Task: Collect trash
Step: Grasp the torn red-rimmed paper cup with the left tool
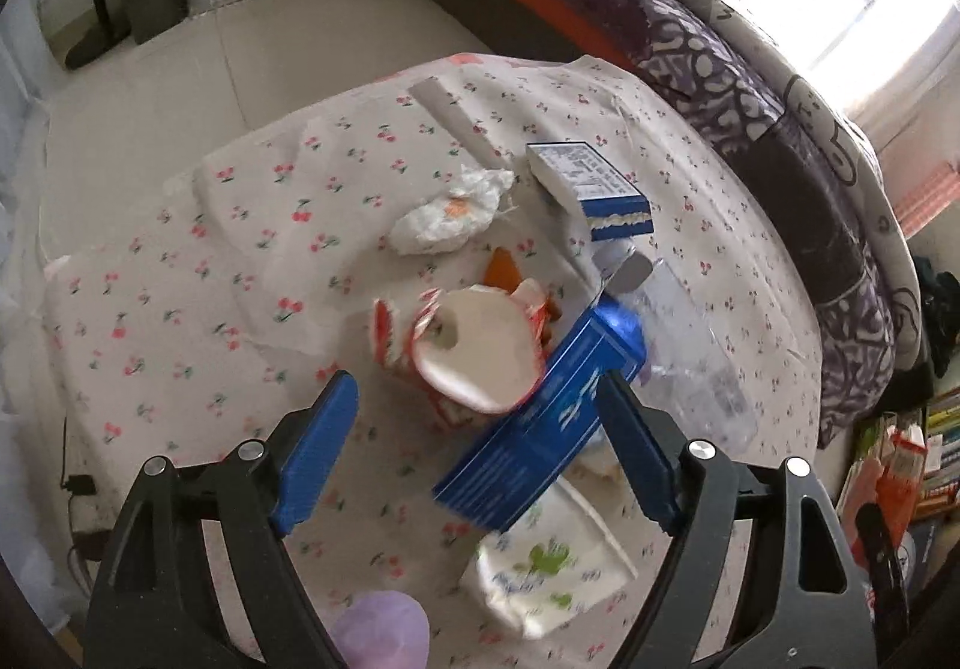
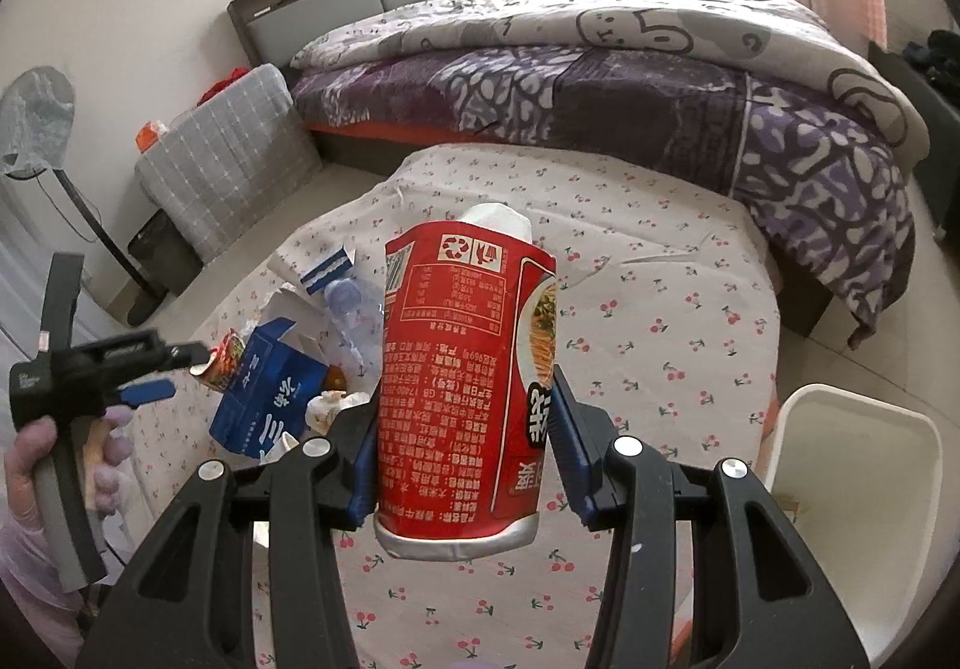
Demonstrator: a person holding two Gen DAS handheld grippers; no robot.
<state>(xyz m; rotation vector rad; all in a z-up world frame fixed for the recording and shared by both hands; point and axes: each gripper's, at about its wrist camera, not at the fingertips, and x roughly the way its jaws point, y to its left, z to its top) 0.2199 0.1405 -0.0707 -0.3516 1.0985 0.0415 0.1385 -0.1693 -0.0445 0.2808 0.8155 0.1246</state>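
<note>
Only the right wrist view shows the right gripper [image 2: 465, 444] clamped on a red noodle cup [image 2: 468, 375]; its blue pads press both sides of the cup, which is lifted off the cherry-print tablecloth [image 2: 648, 309]. The cup's long axis runs straight ahead along the fingers, its silver rim end nearest the camera and white tissue poking from the far end. The same view alone shows a white bin [image 2: 852, 483] just to the right of this gripper, and the gloved left hand [image 2: 66, 459] gripping the other tool off to the left.

The left wrist view shows the left gripper [image 1: 474, 447] with jaws spread wide and nothing held. Between and just ahead of its fingers lies a blue carton [image 1: 540, 429], tilted, its long axis running from near the right finger up and away to the right. A crushed red-and-white cup [image 1: 474, 351] lies ahead, mouth toward the camera, touching the carton. Beyond sit a crumpled white wrapper [image 1: 450, 213], a blue-and-white box [image 1: 594, 189] and a clear plastic bottle [image 1: 684, 357] to the right. A printed white wrapper [image 1: 552, 567] lies under the right finger. A bed with a purple quilt [image 1: 750, 87] borders the table on the far right.
</note>
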